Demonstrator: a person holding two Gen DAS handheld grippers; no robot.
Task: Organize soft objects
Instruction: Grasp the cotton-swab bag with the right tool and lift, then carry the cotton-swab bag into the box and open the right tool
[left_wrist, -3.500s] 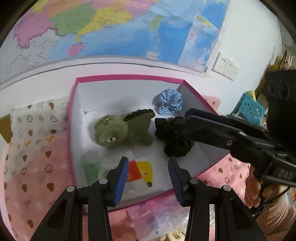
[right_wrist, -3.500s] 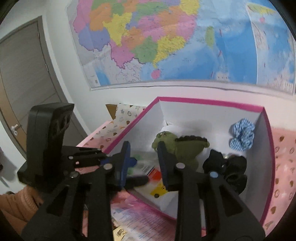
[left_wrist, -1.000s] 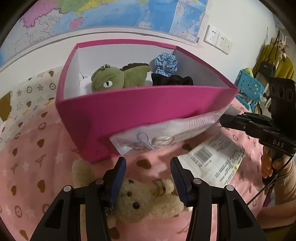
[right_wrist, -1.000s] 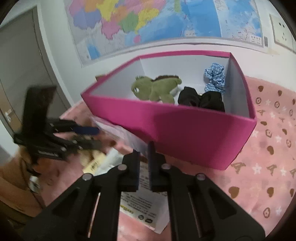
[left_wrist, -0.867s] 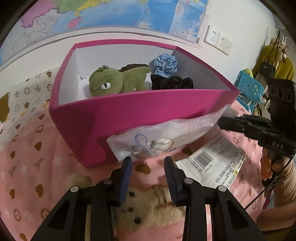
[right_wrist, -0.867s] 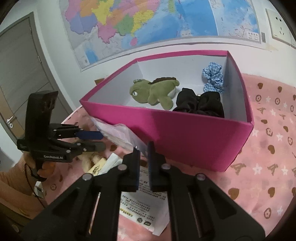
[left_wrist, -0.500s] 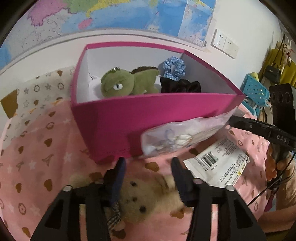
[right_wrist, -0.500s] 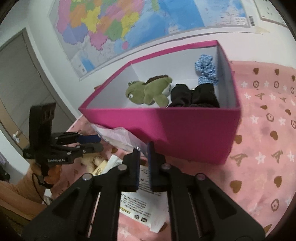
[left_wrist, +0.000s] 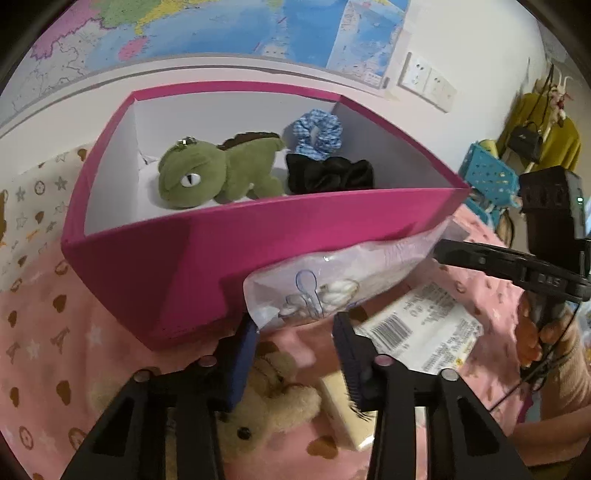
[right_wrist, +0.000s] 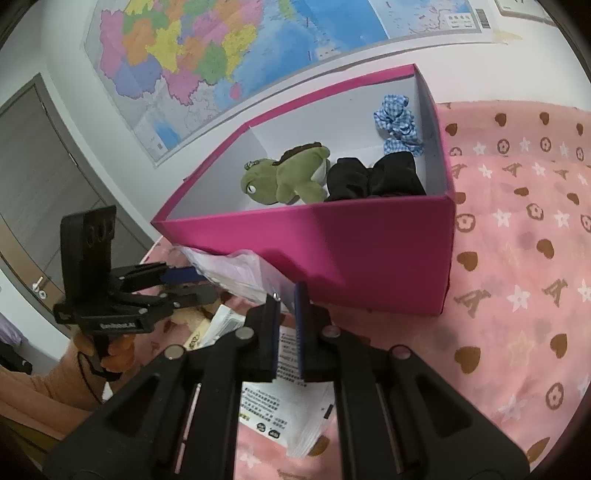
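A beige teddy bear (left_wrist: 266, 413) lies on the pink blanket just in front of the pink box (left_wrist: 207, 266). My left gripper (left_wrist: 295, 330) hangs over the bear with its jaws closing; the bear's upper part lies between the fingers, and the pads are not pressing it. Inside the box are a green plush dinosaur (left_wrist: 218, 173), a blue checked scrunchie (left_wrist: 317, 133) and a black scrunchie (left_wrist: 328, 177). My right gripper (right_wrist: 288, 299) is shut on the corner of a clear plastic bag (left_wrist: 332, 284), holding it up against the box front. The right wrist view has the left gripper (right_wrist: 184, 284) at its left.
A white printed sheet with a barcode (left_wrist: 417, 332) and a small cream packet (left_wrist: 340, 406) lie on the blanket (right_wrist: 517, 258) beside the bear. A blue basket (left_wrist: 487, 177) stands at the far right. A wall map hangs behind the box and a door (right_wrist: 40, 155) is at the left.
The left jaws widened and then narrowed over the bear, which now lies closer under the fingers. The right gripper rolled a little while still holding the bag, which shifted right.
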